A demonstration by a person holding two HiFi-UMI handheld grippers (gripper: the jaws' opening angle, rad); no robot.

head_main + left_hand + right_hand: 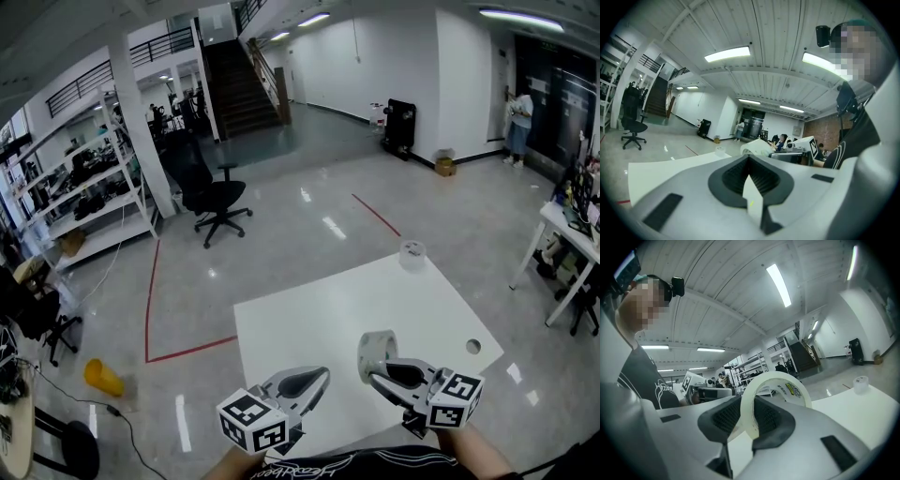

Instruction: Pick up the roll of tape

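Fingers [774, 422] of the right gripper [374, 371]: part-way closed and clamped on the tape [783, 381], gripping across its band, seemingly with one finger through the hole and one outside. Tape upright in that grip, over the near part of the white surface [309, 323] and apparently lifted off it, though not certain. Fingers [731, 180] of the left gripper [322, 374]: closed tip to tip with nothing between, hovering just beside.

Likely light, and stiff enough as a ring, yet prone to squash oval under a hard squeeze. Smooth outer wrap, so probably a little slippery. Best taken as here, across the wall and well down between the ribbed faces, with modest pressure. Pickup looks done or nearly so.
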